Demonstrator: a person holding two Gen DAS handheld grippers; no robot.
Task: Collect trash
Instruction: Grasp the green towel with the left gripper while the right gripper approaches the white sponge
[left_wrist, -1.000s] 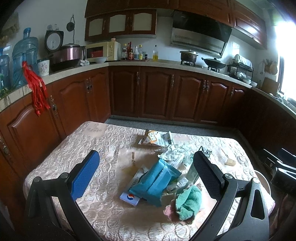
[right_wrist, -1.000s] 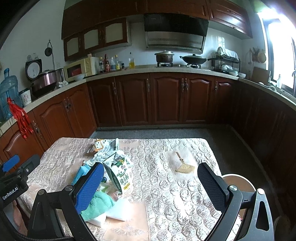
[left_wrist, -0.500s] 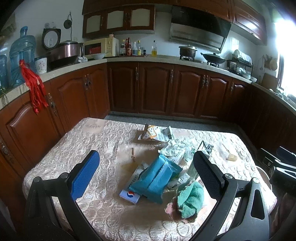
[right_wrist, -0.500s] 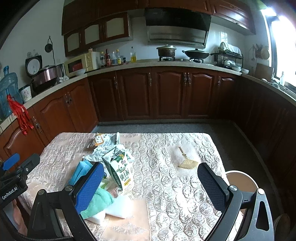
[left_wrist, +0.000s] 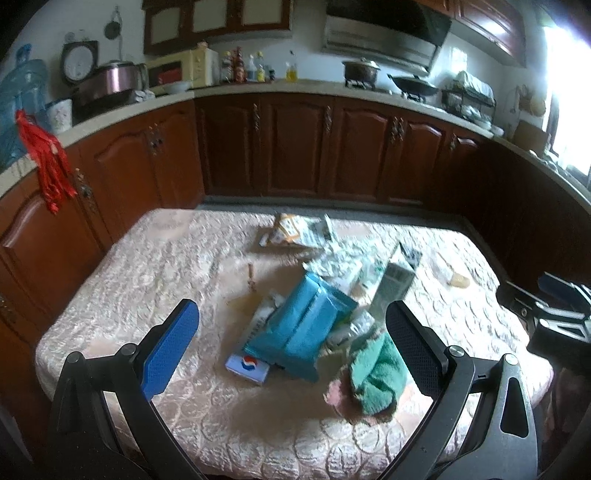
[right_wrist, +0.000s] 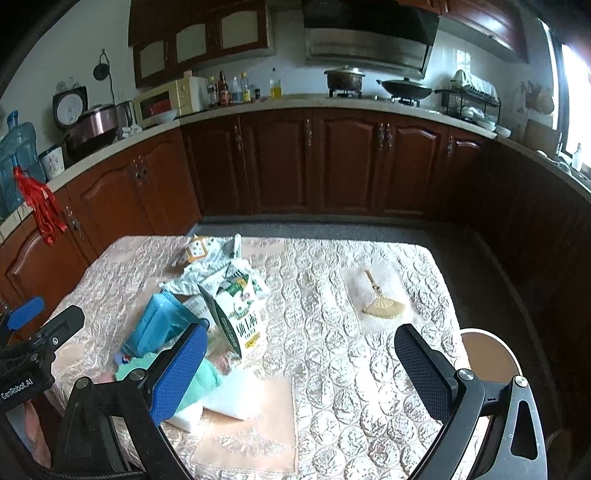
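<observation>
both claws wide and empty, left gripper (left_wrist: 291, 343) and right gripper (right_wrist: 299, 369) have edged nearer the trash pile (left_wrist: 317, 295) mid-table (right_wrist: 351, 369); nothing collected, first pickup pending.

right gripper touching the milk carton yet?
Apart. The right wrist view shows the right gripper open and empty, with the milk carton standing on the tablecloth beyond its fingertips.
</observation>
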